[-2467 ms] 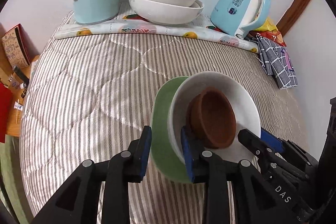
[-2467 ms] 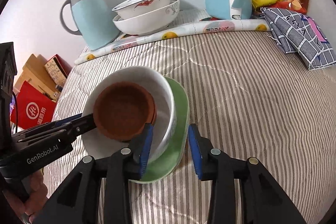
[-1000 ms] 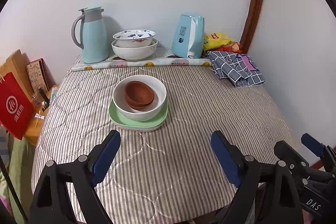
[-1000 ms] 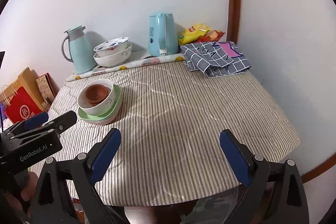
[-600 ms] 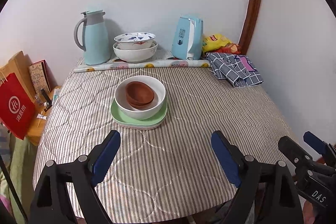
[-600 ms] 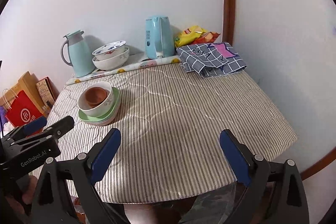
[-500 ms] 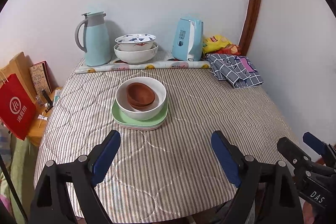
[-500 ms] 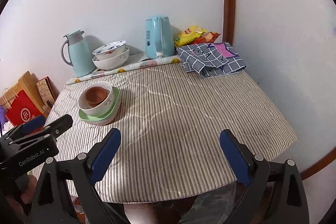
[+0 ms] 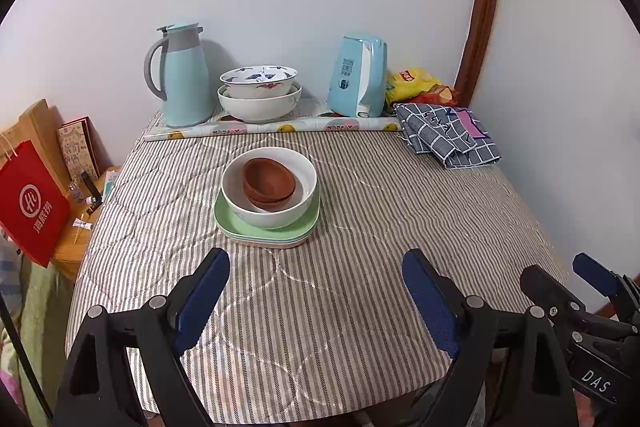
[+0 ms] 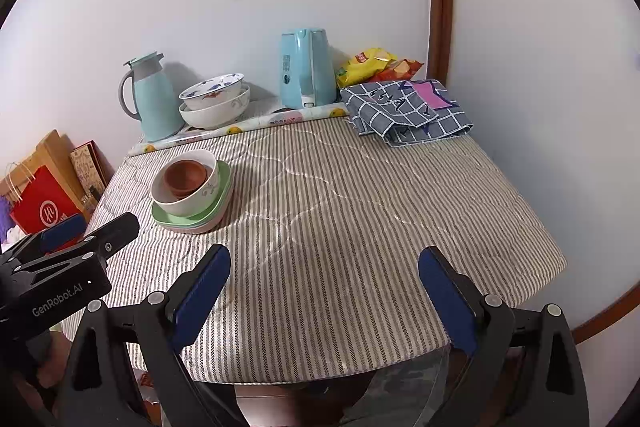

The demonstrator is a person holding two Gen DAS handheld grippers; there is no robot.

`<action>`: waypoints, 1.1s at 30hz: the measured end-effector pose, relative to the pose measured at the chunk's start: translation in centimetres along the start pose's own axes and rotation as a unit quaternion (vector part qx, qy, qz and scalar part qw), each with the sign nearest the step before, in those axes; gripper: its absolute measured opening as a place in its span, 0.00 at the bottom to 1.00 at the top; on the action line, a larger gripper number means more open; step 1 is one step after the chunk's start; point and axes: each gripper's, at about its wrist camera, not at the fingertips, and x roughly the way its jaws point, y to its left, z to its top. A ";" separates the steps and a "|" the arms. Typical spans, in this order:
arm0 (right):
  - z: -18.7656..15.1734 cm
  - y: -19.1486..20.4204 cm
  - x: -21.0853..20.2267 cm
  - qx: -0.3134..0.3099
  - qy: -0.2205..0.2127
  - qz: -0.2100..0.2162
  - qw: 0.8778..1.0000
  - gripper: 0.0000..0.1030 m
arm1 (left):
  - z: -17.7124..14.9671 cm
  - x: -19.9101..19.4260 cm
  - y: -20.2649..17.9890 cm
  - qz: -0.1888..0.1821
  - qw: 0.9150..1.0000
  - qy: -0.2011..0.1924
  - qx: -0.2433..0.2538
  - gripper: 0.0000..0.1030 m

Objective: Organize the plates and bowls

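Stack sits on the bench, left-of-centre in the left wrist view: green plate on top of a paler plate barely showing under it, white bowl on the plates, brown bowls nested inside the white one (looks like two, one in the other). Biggest at the bottom, smallest on top, prob. so the pile stays steady and takes little room. Nothing tilted; rims roughly level.

Left hand-held gripper is spread wide, nothing betw. the blue pads, hanging over the near bench edge, well apart from the stack. Right hand-held gripper likewise spread, empty, near the front edge; stack is off to its left. Neither touches any dish.

At the back, by the wall: thermos jug, two patterned bowls nested, electric kettle, snack bags, folded checked cloth. A rolled sheet lies across in front of them. Red bag stands off the bench's left side.

Judgement: the stacking looks done for the near items. Only open question is whether the patterned bowls at the back count; they're already nested, so likely task is at or near its end.
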 end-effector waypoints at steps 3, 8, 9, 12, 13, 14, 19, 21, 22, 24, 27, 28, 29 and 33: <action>0.0 0.0 0.0 0.000 0.000 0.000 1.000 0.91 | 0.0 -0.1 0.1 0.001 1.000 -0.001 -0.002 0.85; 0.0 0.1 0.0 0.000 0.000 0.000 1.000 0.91 | -0.1 0.0 0.2 0.002 1.000 0.001 -0.001 0.85; 0.1 0.1 0.0 0.000 -0.001 0.000 1.000 0.91 | -0.1 0.0 0.2 0.002 1.000 0.001 -0.001 0.85; 0.1 0.0 -0.1 0.001 -0.002 0.001 1.000 0.91 | -0.1 0.0 0.2 0.002 1.000 0.000 0.000 0.85; 0.1 0.0 -0.1 0.001 -0.002 0.001 1.000 0.91 | 0.0 0.0 0.2 0.001 1.000 0.000 0.000 0.85; 0.0 0.0 -0.1 0.001 -0.002 0.001 1.000 0.91 | 0.0 -0.1 0.2 0.001 1.000 0.000 0.001 0.85; 0.1 0.1 -0.1 0.001 -0.003 0.003 1.000 0.91 | 0.0 -0.1 0.1 0.000 1.000 -0.001 0.003 0.85; 0.0 0.1 -0.2 0.000 -0.003 0.002 1.000 0.91 | 0.0 -0.2 0.2 0.000 1.000 -0.001 0.002 0.85; 0.0 0.1 -0.3 0.000 -0.004 0.002 1.000 0.91 | 0.1 -0.2 0.2 0.000 1.000 -0.001 0.002 0.85; 0.0 0.1 -0.3 0.000 -0.004 0.002 1.000 0.91 | 0.1 -0.2 0.2 0.001 1.000 -0.002 0.002 0.85; 0.0 0.1 -0.3 0.000 -0.004 0.003 1.000 0.91 | 0.1 -0.2 0.2 0.002 1.000 -0.002 0.002 0.85; 0.0 0.1 -0.3 0.000 -0.005 0.003 1.000 0.91 | 0.0 -0.3 0.2 0.001 1.000 -0.002 0.002 0.85; 0.0 0.1 -0.3 0.000 -0.004 0.002 1.000 0.91 | 0.0 -0.3 0.2 0.001 1.000 -0.002 0.002 0.85; 0.1 0.2 -0.3 0.000 -0.005 0.003 1.000 0.91 | 0.0 -0.3 0.2 0.002 1.000 -0.003 0.003 0.85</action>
